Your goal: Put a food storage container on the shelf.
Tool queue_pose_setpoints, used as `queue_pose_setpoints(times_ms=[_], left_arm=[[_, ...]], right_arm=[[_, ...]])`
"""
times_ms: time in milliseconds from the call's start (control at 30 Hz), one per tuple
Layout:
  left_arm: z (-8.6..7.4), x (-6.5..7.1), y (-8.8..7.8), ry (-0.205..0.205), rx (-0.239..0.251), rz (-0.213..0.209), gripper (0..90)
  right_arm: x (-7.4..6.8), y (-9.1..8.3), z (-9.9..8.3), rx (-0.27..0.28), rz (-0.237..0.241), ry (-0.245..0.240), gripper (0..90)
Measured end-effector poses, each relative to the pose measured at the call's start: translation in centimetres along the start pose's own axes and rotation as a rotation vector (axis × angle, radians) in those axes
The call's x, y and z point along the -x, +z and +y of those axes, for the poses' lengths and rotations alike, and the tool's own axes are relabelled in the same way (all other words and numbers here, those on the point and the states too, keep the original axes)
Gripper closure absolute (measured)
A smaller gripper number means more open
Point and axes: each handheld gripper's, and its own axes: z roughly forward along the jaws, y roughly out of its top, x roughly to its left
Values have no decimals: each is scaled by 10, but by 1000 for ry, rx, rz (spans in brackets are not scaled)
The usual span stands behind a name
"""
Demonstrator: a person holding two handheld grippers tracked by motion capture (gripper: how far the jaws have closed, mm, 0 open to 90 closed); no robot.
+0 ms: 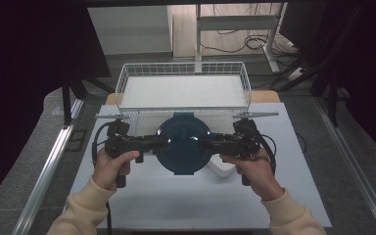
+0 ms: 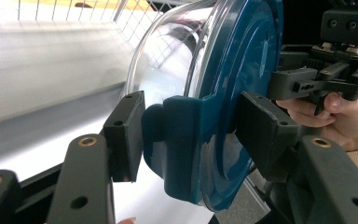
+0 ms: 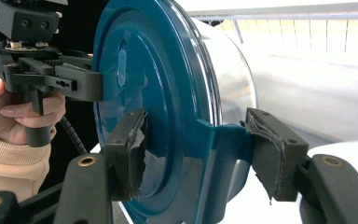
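Here, the bench (image 1: 293, 196) was white & a white wire basket (image 1: 183, 88) sat at its far end. Just in front of the basket, a clear bowl with a blue lid (image 1: 183, 143) was held up off the bench, lid up. The left gripper (image 1: 162, 142) pinched the lid's clip on the left side. The right gripper (image 1: 203, 143) pinched the clip on the right side. Each gripper's pads pressed on the lid edge, 1 above & 1 below.

Lidded container (image 1: 183, 143) between both grippers, wire basket (image 1: 183, 91) behind, perhaps touching.
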Motion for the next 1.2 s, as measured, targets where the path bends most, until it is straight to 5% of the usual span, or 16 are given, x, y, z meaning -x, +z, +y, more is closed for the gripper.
queue_pose_setpoints(times_ms=[1200], left_arm=[[63,0,-11,23,36,6,432]], right_arm=[[-1,0,69,3,-5,-49,402]])
